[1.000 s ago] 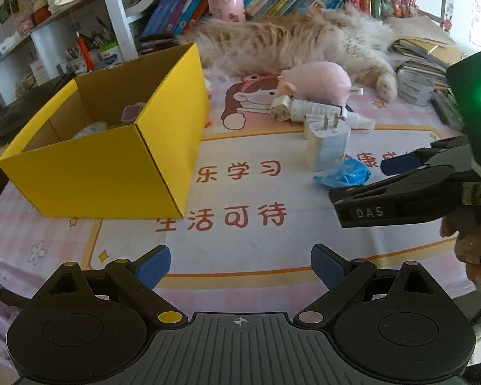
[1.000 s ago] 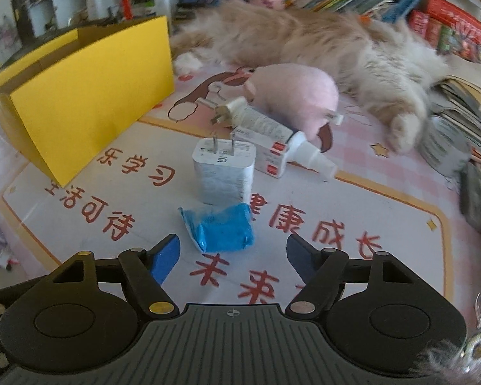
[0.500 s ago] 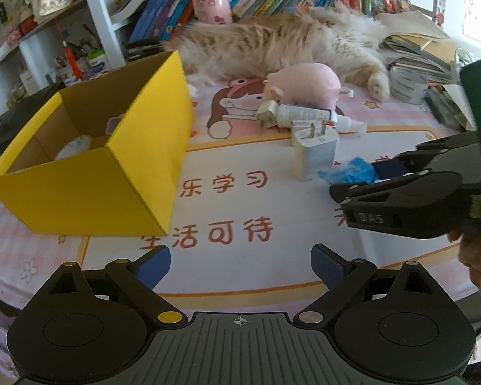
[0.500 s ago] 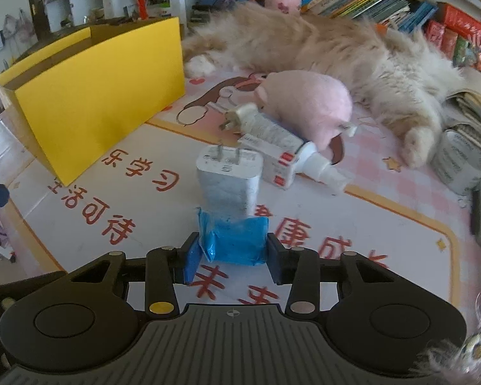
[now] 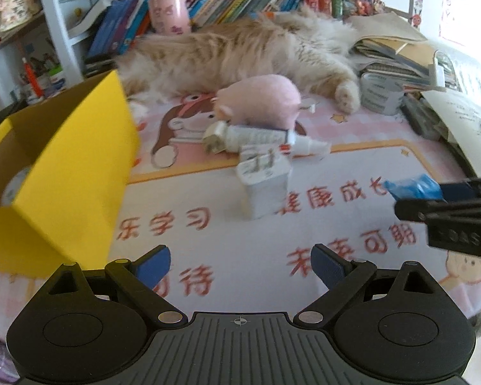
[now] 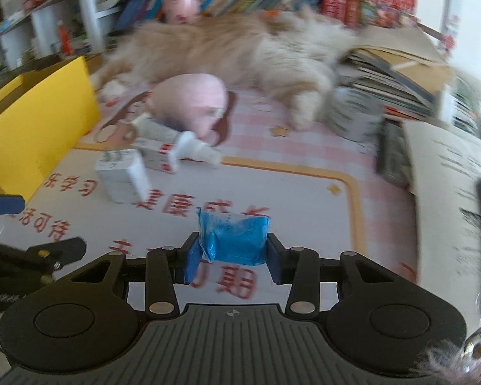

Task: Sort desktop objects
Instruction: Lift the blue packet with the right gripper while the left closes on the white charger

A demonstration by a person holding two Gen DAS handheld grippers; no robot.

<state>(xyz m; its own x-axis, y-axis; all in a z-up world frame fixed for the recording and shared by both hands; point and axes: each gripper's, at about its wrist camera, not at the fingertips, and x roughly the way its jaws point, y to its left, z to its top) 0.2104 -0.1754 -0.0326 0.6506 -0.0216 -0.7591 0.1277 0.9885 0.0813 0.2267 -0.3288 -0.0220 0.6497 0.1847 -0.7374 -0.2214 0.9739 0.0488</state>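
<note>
**Blue packet clamped in my right gripper, above the mat**

The blue packet (image 6: 234, 239) is a small pillow-shaped pouch of glossy, crinkled plastic film, with a crimped, ragged seam on its left end. My right gripper (image 6: 231, 255) has both blue pads pressed against its two ends, so its long axis runs straight across from finger to finger. From the left wrist view I see the same packet (image 5: 413, 187) poking out of the black fingers at the right edge, seam end pointing left toward the white charger (image 5: 266, 186).

The charger is a hard, smooth block standing on end, prongs up, on the printed mat (image 5: 240, 243). Just behind it lie a white tube (image 5: 259, 134) and a fuzzy pink plush toy (image 5: 259, 99); a long-haired ginger cat (image 5: 240, 51) sprawls beyond them. The yellow cardboard box (image 5: 67, 186) sits open at the left, matte outside, brown inside.

My left gripper (image 5: 240, 264) hangs spread wide over the mat, nothing between its fingers.
</note>
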